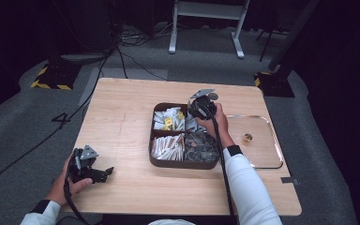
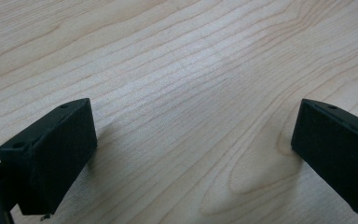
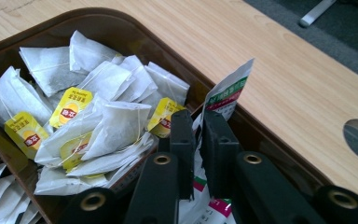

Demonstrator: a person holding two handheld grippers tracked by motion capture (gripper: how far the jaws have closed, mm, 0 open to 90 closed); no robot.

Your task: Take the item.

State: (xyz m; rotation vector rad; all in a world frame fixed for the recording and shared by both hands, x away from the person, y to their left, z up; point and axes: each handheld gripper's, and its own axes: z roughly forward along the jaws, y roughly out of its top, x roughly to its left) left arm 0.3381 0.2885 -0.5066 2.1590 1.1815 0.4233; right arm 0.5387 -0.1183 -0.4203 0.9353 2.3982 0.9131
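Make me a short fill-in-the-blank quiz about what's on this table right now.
1. The right tool is shut on a ____ with red and green print.
2. The left tool hangs open over bare ____.
3. The tea bags carry ____ tags.
4. The brown organiser tray has ____ compartments.

Missing words: sachet; wood; yellow; four

Left tongs (image 1: 107,172) gaping, low; right tongs (image 3: 197,140) pinched, arm outstretched.
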